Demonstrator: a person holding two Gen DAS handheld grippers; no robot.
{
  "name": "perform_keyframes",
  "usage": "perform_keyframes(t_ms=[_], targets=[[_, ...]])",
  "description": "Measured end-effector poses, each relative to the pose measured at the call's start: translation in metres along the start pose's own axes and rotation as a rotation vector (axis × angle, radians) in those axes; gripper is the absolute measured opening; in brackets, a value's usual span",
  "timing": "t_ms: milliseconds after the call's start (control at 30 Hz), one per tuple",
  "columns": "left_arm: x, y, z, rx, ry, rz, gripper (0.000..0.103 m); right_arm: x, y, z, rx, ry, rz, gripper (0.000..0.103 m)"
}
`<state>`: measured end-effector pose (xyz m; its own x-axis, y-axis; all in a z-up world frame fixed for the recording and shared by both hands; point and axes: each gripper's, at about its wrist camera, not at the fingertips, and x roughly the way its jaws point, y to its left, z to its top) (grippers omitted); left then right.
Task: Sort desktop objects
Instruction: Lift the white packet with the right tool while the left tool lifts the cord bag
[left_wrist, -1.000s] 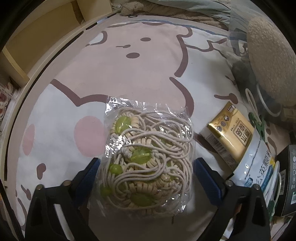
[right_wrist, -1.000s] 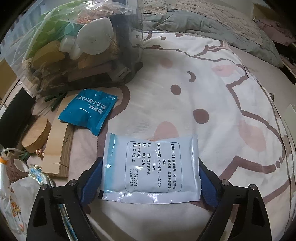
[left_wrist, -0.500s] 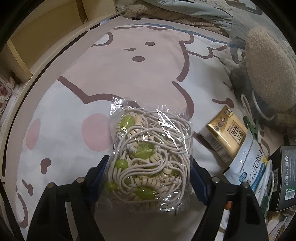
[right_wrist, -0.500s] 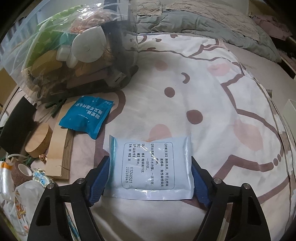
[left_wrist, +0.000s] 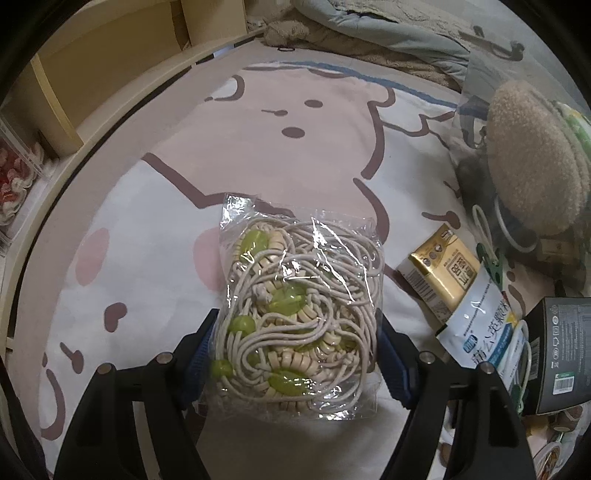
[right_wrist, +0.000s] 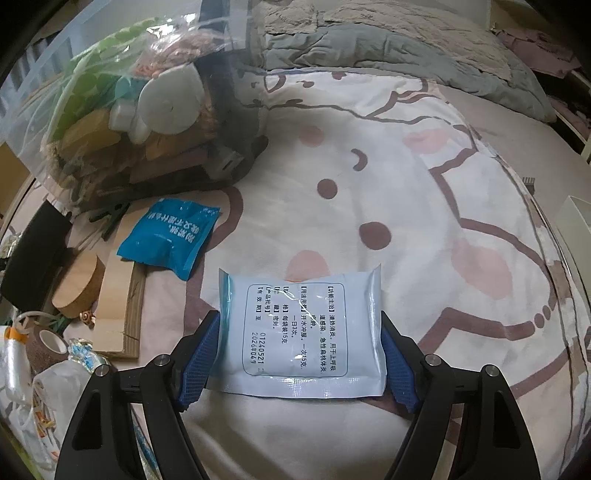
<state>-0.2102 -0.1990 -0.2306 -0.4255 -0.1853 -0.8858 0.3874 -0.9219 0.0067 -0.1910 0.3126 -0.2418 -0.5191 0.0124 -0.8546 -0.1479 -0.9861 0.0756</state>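
Observation:
In the left wrist view a clear plastic bag of beige cord and green beads (left_wrist: 295, 280) sits between the blue pads of my left gripper (left_wrist: 297, 325). The jaws are closing and both pads press its sides, and the bag looks slightly raised off the cartoon-print sheet (left_wrist: 280, 155). In the right wrist view a pale blue sachet (right_wrist: 295, 295) with black printed text lies flat on the sheet. My right gripper (right_wrist: 300, 336) is shut on it, a pad against each short edge.
Right of the bead bag lie a gold box (left_wrist: 439, 280), a white and blue sachet (left_wrist: 484, 325) and a black box (left_wrist: 561, 350). Left of the pale sachet are a blue sachet (right_wrist: 170, 236), a wooden board (right_wrist: 114, 306) and a stuffed clear zip bag (right_wrist: 140, 122).
Both grippers have narrowed from wide open onto their items. The left one has risen a little with the bead bag; the right has hardly moved.

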Motion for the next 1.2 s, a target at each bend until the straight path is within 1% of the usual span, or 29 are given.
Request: perform_keyframes(t_ms=[100,233,433,767,1067,1200], targets=[[-0.008,-0.003,0.0,0.007,-0.013,-0.005,0.077,-0.004,-0.004,0.002,0.013,-0.008,-0.012,0.08],[-0.023,-0.008,-0.001,0.024,-0.041,-0.018,0.077,-0.013,-0.009,0.005,0.027,-0.028,-0.005,0.08],[-0.05,-0.018,0.0,0.042,-0.088,-0.061,0.076,-0.037,-0.013,0.015,0.027,-0.092,-0.016,0.08],[-0.099,-0.023,0.007,0.049,-0.173,-0.099,0.076,-0.086,-0.006,0.034,-0.017,-0.196,-0.015,0.08],[-0.154,-0.026,0.018,0.073,-0.259,-0.144,0.076,-0.133,0.005,0.055,-0.047,-0.277,-0.032,0.08],[-0.187,-0.036,0.024,0.096,-0.312,-0.171,0.076,-0.157,0.012,0.066,-0.053,-0.32,-0.037,0.08]])
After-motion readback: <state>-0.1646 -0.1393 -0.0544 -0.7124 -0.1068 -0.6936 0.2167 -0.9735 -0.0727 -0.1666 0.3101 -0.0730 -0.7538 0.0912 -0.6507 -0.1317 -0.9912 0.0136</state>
